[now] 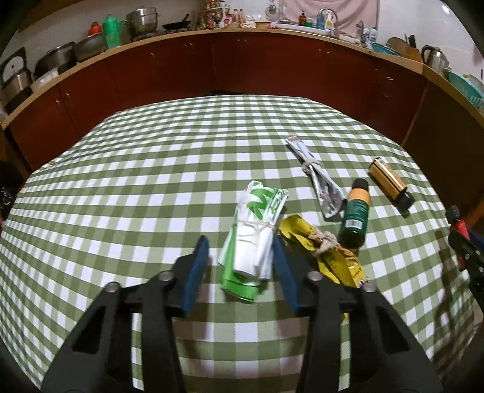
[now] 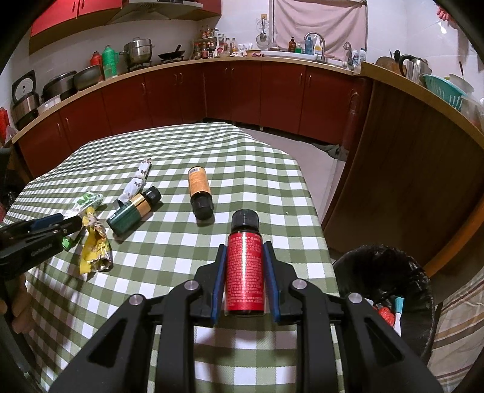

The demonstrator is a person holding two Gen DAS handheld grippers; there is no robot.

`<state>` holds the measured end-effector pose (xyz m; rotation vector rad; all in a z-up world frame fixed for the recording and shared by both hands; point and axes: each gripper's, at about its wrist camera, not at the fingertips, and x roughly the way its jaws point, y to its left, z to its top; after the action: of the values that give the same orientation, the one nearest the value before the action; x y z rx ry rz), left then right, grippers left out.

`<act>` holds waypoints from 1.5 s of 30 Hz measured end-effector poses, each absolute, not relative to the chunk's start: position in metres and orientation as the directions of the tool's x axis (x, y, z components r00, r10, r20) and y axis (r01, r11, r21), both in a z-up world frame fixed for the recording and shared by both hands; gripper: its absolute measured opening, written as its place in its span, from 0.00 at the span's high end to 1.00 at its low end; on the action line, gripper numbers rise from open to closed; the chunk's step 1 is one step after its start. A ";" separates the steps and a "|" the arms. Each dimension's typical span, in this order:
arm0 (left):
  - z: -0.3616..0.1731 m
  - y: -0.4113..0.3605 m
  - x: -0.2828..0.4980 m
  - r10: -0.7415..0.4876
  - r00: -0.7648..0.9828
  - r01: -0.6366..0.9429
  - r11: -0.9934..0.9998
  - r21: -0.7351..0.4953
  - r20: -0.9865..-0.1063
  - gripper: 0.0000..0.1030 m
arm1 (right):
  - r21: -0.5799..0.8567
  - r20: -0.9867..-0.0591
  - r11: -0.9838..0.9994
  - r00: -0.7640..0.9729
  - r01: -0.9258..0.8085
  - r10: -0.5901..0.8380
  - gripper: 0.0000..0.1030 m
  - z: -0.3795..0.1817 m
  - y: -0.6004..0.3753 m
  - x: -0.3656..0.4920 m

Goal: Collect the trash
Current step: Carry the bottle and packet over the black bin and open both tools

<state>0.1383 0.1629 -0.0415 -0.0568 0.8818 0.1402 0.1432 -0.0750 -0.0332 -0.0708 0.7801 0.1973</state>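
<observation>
The left hand-held gripper (image 1: pixel 240 257) is straddling the green-and-white wrapper (image 1: pixel 254 238), jaws apart (only one pad touching); centre before squeezing. The right hand-held gripper (image 2: pixel 245 269) is clamping the red bottle (image 2: pixel 244 272).

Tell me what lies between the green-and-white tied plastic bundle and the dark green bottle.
The crumpled yellow wrapper, knotted with string, lies between the green-and-white bundle and the dark green bottle, seen in the left wrist view.

- Desk (image 2: pixel 169 145) under green-and-white checked cloth.
- At twelve o'clock, dark red cabinets (image 2: pixel 230 93) beneath a wooden counter (image 2: pixel 211 60) crowded with pots.
- White tiled wall (image 2: pixel 242 27) behind; pale floor (image 2: pixel 320 169) at two o'clock.
</observation>
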 end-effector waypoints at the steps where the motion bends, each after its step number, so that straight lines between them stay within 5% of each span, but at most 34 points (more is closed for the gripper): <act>1: -0.041 0.161 0.137 0.098 0.630 -0.137 0.991 0.014 -0.770 0.66 | 0.010 -0.704 0.979 0.694 -0.203 0.151 0.76 -0.034 -0.075 0.142; 20: -0.009 0.136 0.097 0.086 0.725 -0.098 0.995 0.020 -0.684 0.70 | 0.007 -0.659 0.983 0.738 -0.182 0.141 0.76 -0.022 -0.098 0.116; 45: -0.010 -0.059 0.110 -0.174 0.755 0.237 0.971 0.015 -0.632 0.70 | -0.030 -0.617 0.996 0.782 0.088 -0.088 0.76 -0.016 -0.234 0.083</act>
<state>0.1105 -0.0590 -0.0101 0.0963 0.6785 -0.2244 0.0828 -0.2339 -0.0162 0.0003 0.6658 -0.0952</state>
